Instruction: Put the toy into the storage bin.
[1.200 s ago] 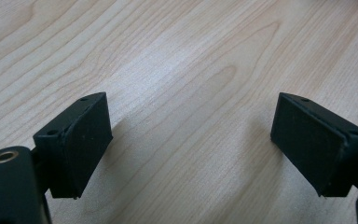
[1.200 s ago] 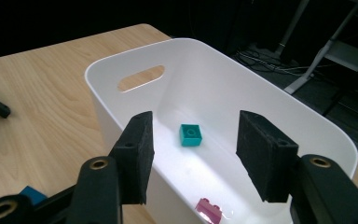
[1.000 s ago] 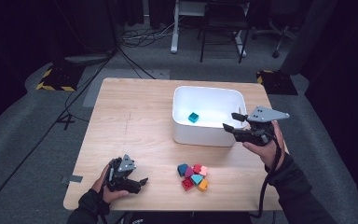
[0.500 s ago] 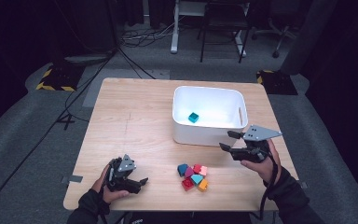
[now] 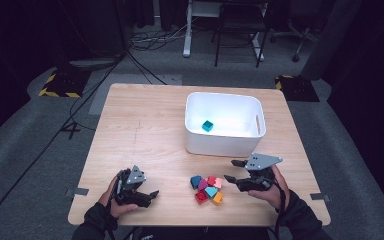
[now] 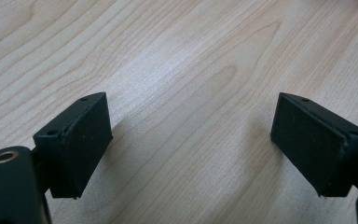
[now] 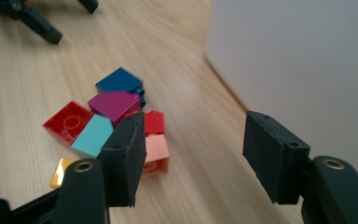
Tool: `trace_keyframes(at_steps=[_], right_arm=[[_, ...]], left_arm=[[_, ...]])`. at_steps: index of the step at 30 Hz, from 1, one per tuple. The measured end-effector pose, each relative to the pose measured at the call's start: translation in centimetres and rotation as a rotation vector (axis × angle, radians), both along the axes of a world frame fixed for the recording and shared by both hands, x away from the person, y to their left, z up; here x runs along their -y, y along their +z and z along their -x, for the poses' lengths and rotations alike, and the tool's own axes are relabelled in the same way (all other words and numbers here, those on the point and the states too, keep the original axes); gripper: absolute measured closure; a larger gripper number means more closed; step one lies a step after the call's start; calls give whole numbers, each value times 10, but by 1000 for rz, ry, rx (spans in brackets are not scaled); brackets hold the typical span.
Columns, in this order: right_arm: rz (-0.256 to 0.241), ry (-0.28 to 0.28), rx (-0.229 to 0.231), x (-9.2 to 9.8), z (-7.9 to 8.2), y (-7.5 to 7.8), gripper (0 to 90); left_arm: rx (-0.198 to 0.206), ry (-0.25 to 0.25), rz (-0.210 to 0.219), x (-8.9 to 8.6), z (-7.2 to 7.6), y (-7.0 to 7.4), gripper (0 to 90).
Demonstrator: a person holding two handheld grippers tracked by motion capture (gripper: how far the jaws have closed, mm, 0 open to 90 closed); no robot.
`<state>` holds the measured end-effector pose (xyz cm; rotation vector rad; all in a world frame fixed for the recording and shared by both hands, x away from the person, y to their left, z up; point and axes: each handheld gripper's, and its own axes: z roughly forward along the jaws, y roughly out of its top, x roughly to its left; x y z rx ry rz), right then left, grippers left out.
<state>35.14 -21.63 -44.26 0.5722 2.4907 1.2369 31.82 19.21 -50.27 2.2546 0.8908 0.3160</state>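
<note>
On the pale wooden surface (image 5: 145, 130), a small heap of coloured plastic building bricks (image 5: 207, 188) lies near the front edge, just in front of the white rectangular plastic bin (image 5: 224, 145). The heap holds a dark blue brick (image 7: 120, 82), a magenta brick (image 7: 113, 104), a red flat brick (image 7: 67, 121), a turquoise brick (image 7: 93, 135), a salmon-pink brick (image 7: 156, 149) and a yellow-orange brick (image 7: 61, 171), all touching or overlapping one another. One more teal brick (image 5: 208, 126) sits alone on the floor of the bin.

The right hand-held gripper (image 5: 236, 173) is low over the surface just to the right of the heap, pointing towards it, with its jaws spread wide and nothing between them. In the right gripper view the heap lies ahead and to the left of the gap (the left jaw's pad overlaps the pink brick in that view, but whether it touches cannot be told), and the bin's white wall fills the space to the right.

The left hand-held gripper (image 5: 151, 195) rests near the front left corner of the surface, well apart from the bricks. Its jaws are also wide apart, with bare wood grain between them in the left gripper view.
</note>
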Motion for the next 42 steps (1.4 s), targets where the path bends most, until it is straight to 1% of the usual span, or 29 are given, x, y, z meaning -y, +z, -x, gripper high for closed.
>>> trace_keyframes(at_steps=[1, 2, 4, 5, 6, 7, 8, 9, 10, 12, 15, 19, 20, 21, 22, 23, 24, 27, 28, 29, 31, 32, 35, 36, 37, 38, 39, 40, 42], right_arm=[[11, 9, -7, -2, 2, -2, 394], [20, 20, -3, -4, 4, -5, 392], [22, 26, -16, -6, 6, -9, 386], [34, 36, -20, -7, 6, -12, 384], [31, 38, -26, -8, 7, -14, 383], [36, 47, -23, -9, 7, -16, 382], [44, 45, -35, -10, 8, -18, 378], [40, 51, -41, -11, 8, -20, 378], [51, 56, -35, -12, 8, -22, 378], [54, 56, -48, -14, 8, -25, 377], [74, 61, -48, -16, 7, -30, 379], [80, 57, -65, -19, 7, -35, 382], [88, 64, -51, -19, 5, -36, 386], [88, 64, -54, -19, 4, -38, 395], [79, 57, -67, -19, 4, -40, 402], [80, 58, -70, -19, 3, -42, 402], [71, 65, -69, -19, 1, -44, 410], [82, 59, -83, -19, -2, -49, 445], [73, 62, -83, -21, -2, -51, 463], [86, 68, -72, -20, -3, -51, 493], [80, 74, -78, -22, -2, -52, 539], [78, 74, -69, -22, -2, -53, 545], [71, 77, -71, -22, -1, -53, 557], [72, 74, -60, -21, -1, -52, 590], [64, 76, -53, -20, -2, -52, 590], [68, 68, -59, -19, -1, -51, 590], [58, 76, -60, -18, -2, -51, 590], [60, 70, -63, -17, -2, -51, 590], [59, 62, -60, -15, -3, -51, 590]], left_arm=[[0, 0, 0, 0, 0, 0, 127], [-1, 2, 0, 0, 0, 0, 126], [-1, 2, -1, 0, 0, 0, 127], [-1, 2, -1, 0, 0, 0, 127], [0, 2, -1, 0, 0, 0, 126], [0, 3, -1, 0, 0, 0, 127], [0, 3, -1, 0, 0, 0, 127], [0, 2, -2, 0, 0, 0, 126], [0, 2, -1, 0, 0, 0, 126], [0, 2, -2, 0, 0, 0, 126], [0, 2, -1, 0, 0, 0, 127], [0, 5, -1, 0, 1, 0, 126], [0, 5, -1, 0, 1, 0, 126], [0, 2, -2, 0, 0, 0, 127], [1, 3, -2, 0, 0, 0, 127], [1, 2, -2, 0, 0, 0, 127], [0, 5, -1, 0, 1, 0, 126], [1, 4, -3, 0, 0, 0, 127], [1, 4, -3, 0, 0, 0, 127], [1, 5, -2, 0, 1, 0, 126], [6, 7, -6, 0, 1, 0, 127], [5, 7, -6, 0, 1, 0, 126], [6, 9, -4, 0, 1, 0, 127], [5, 10, -4, 0, 1, 0, 127], [5, 9, -4, 0, 1, 0, 127], [5, 9, -3, 0, 1, 0, 127], [5, 9, -3, 0, 1, 0, 127], [4, 10, -3, 0, 1, 0, 127], [4, 10, -3, 0, 1, 0, 127]])
